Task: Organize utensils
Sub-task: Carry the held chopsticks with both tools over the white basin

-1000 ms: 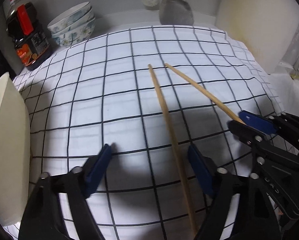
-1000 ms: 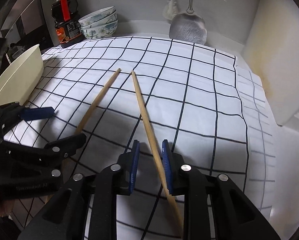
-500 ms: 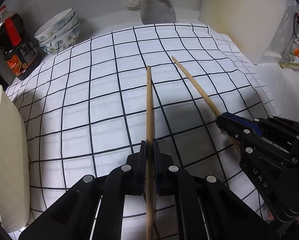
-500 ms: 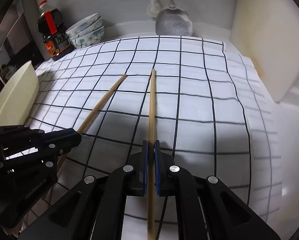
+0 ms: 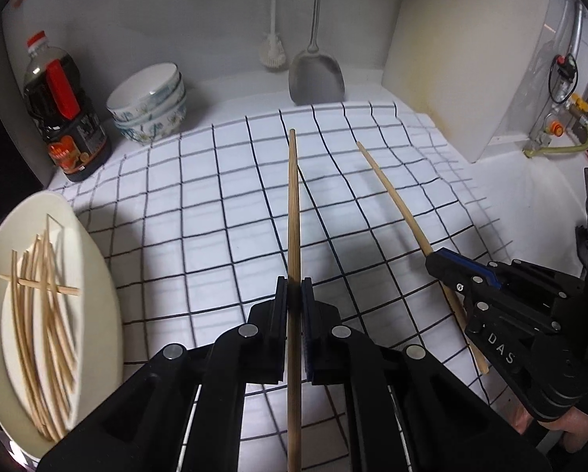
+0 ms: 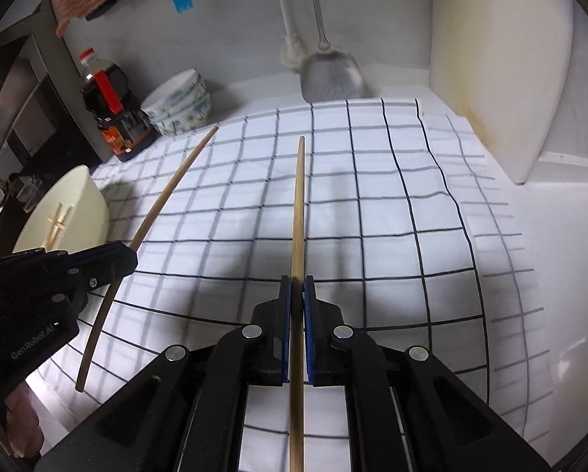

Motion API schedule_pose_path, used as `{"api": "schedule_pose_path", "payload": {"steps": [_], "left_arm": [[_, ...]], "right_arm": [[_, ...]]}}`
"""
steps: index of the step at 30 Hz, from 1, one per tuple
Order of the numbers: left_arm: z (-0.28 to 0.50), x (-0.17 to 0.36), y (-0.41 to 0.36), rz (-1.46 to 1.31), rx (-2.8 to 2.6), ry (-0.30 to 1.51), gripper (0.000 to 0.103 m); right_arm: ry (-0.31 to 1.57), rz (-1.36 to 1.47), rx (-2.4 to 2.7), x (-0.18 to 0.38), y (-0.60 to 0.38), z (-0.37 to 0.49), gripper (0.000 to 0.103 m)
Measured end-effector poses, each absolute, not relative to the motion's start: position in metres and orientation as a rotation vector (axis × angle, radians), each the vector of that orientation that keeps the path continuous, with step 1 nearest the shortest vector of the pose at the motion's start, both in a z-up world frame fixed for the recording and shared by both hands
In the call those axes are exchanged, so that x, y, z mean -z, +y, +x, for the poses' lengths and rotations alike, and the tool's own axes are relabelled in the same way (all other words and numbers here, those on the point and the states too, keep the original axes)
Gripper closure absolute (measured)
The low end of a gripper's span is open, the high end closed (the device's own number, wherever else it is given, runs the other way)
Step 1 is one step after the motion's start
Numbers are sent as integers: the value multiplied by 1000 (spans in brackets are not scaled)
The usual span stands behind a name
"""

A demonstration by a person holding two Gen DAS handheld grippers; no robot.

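My left gripper point(image 5: 294, 295) is shut on a wooden chopstick point(image 5: 293, 204) and holds it above the checked cloth point(image 5: 215, 220), tip pointing away. My right gripper point(image 6: 297, 289) is shut on a second chopstick point(image 6: 298, 204), also lifted off the cloth. Each gripper shows in the other's view: the right one point(image 5: 447, 263) with its chopstick point(image 5: 392, 192), the left one point(image 6: 124, 253) with its chopstick point(image 6: 168, 192). A cream plate point(image 5: 97, 275) at the left holds several chopsticks point(image 5: 46, 306).
A soy sauce bottle point(image 5: 63, 118) and stacked bowls point(image 5: 150, 106) stand at the back left. A metal spatula point(image 5: 315, 74) and a brush point(image 5: 272, 51) lean on the back wall. A white cutting board point(image 5: 459, 59) stands at the right, gas fittings point(image 5: 557, 126) beyond it.
The left gripper closed on its chopstick about half a second ago, the right one tightened on its own. Both chopsticks have since been lifted off the cloth and the plate's contents came into view.
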State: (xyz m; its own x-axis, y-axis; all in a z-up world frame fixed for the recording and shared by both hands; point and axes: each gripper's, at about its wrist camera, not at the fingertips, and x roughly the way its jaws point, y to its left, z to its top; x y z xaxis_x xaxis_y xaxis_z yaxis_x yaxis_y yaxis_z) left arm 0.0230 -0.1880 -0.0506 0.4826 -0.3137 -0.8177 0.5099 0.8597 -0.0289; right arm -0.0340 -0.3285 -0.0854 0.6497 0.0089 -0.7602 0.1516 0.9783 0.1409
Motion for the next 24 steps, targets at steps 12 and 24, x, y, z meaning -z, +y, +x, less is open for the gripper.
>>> {"api": "schedule_pose_path", "payload": {"steps": [12,24], "left_arm": [[20,-10,-131,167,469,852,96],[28,-45,-44,67,354,805,96]], "right_arm": [[778,195,21,33,-279,-36,97],[740,127,-112,-1,-208,-7,97]]}}
